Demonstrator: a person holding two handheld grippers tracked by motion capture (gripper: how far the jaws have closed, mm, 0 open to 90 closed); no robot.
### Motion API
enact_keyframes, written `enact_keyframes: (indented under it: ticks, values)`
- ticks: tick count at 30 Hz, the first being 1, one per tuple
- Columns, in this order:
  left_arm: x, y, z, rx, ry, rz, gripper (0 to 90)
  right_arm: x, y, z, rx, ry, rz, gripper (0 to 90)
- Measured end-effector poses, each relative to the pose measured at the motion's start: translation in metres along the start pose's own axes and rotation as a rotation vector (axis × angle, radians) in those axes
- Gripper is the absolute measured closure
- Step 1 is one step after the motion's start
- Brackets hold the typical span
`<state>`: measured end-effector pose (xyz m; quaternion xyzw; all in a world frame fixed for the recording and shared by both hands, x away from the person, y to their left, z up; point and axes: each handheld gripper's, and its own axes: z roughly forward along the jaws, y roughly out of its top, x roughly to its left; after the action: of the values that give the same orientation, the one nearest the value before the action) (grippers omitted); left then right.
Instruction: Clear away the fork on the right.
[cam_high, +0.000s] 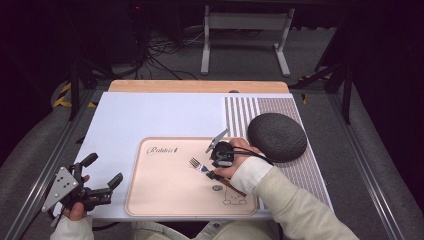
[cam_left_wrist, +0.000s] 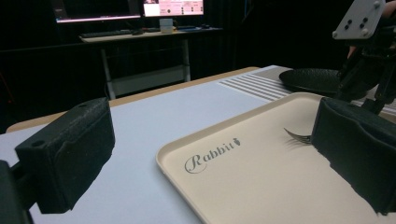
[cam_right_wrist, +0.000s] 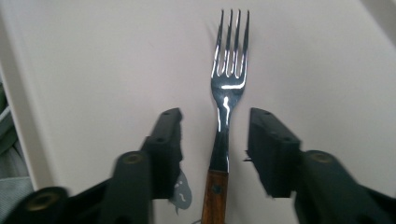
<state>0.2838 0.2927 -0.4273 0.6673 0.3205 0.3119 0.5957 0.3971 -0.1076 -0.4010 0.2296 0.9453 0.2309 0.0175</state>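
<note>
A fork (cam_high: 197, 165) with a wooden handle lies on the beige tray (cam_high: 150, 200), tines pointing left. My right gripper (cam_high: 210, 172) points down over the fork's neck. In the right gripper view the fork (cam_right_wrist: 228, 79) lies between the jaws of the right gripper (cam_right_wrist: 217, 116), with a gap on each side; the pads do not touch it. The left gripper (cam_high: 104, 170) rests at the table's front left corner, open and holding nothing. Between the wide-apart pads of the left gripper (cam_left_wrist: 210, 140) I see the tray (cam_left_wrist: 243, 186) with its "Rabbit" lettering and the fork tines (cam_left_wrist: 299, 136).
A dark round plate (cam_high: 276, 136) sits on a striped placemat (cam_high: 240, 112) right of the tray. A white mat (cam_high: 150, 115) covers the table's left and middle. A small bear drawing (cam_high: 234, 199) marks the tray's near right corner. A metal desk frame (cam_high: 245, 30) stands beyond the table.
</note>
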Motion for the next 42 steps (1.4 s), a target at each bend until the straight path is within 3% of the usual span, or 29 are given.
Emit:
enact_keyframes:
  ticks: [3,6,14,24,42]
  values:
    - [0.0,0.0,0.0,0.001,-0.001,0.001,0.2,0.004,0.005,-0.004,-0.012,-0.01,-0.057,79.9]
    - [0.0,0.0,0.0,-0.005,0.002,-0.002,0.2,0.005,0.008,-0.005,-0.035,-0.006,-0.09,89.8]
    - [0.0,0.0,0.0,-0.002,-0.001,0.0,0.2,0.003,0.017,0.002,-0.084,0.042,-0.163,90.0]
    - [0.0,0.0,0.0,-0.003,-0.001,0.001,0.2,0.003,0.027,0.023,-0.066,0.05,-0.228,90.0]
    - [0.0,0.0,0.0,-0.007,-0.003,-0.004,0.2,0.003,0.027,0.044,-0.018,0.031,-0.244,90.0]
